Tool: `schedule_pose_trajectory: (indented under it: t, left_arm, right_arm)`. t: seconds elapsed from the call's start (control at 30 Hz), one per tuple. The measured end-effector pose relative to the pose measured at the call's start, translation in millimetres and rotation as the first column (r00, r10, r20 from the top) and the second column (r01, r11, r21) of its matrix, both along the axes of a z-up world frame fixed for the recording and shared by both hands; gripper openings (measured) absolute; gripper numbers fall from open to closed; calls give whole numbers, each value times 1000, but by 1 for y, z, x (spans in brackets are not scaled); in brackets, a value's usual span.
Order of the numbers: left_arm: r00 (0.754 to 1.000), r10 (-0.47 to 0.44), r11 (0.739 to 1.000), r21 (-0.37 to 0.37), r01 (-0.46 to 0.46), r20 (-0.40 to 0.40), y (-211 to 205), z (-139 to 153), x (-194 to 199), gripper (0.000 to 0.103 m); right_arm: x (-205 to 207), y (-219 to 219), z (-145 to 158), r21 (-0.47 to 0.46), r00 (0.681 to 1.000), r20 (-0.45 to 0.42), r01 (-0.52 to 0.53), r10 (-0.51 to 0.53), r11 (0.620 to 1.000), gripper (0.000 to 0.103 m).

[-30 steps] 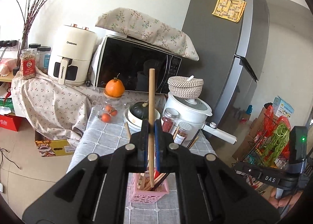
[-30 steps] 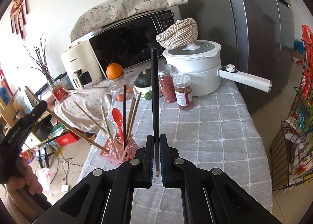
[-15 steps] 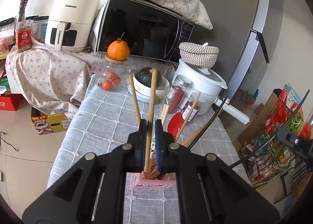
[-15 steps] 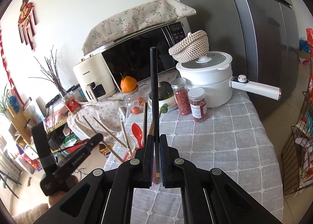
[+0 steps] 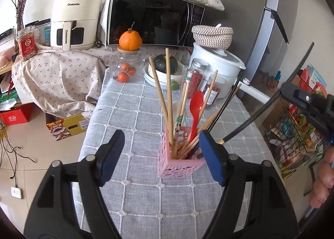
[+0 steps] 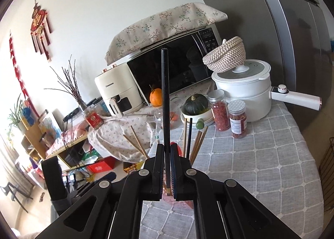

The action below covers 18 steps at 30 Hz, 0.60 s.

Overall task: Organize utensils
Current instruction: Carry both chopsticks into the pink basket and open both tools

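Left tongs [image 5: 160, 147]: mine, released wide, empty, before the holder.
Holder [image 5: 179, 164]: pink, upright on my bench [image 5: 133, 113], holding wooden chopsticks [image 5: 169, 101] and a red spoon [image 5: 196, 109].
Right tongs [image 6: 166, 168]: clenched on a black chopstick [image 6: 165, 101], upright.

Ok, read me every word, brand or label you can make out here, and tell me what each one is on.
"CHANGHONG": body of the air fryer.
"CHANGHONG": the air fryer's handle.
Red-labelled jar: print too small to read.
Spice jar label: too small.
Microwave panel: blurred.
Red box: unreadable.
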<state>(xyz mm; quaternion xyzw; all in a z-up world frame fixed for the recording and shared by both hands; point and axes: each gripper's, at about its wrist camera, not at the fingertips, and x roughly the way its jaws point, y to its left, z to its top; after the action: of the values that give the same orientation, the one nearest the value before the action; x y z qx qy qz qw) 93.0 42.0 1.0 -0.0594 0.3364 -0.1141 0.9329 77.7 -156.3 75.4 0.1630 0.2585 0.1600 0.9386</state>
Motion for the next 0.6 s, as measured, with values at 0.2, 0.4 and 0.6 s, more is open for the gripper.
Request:
schedule_pose_trajectory:
  t: [0.2,0.4,0.6]
  left_arm:
    - [997,15,1000,27,-13,-76,7,-12,2,82]
    - [992,21,999,31,-17,-121,5,-18,3,83]
    - [991,31,997,80,-21,-127,-4,-17,-4,83]
  right_arm:
    - [16,10,-19,-33,999,-35,25,-26,999,6]
    - [35,21,-48,-25,995,-101,-13,10,1000,6]
    - [33,20,-47,0,995,-92,-28,28,1000,26]
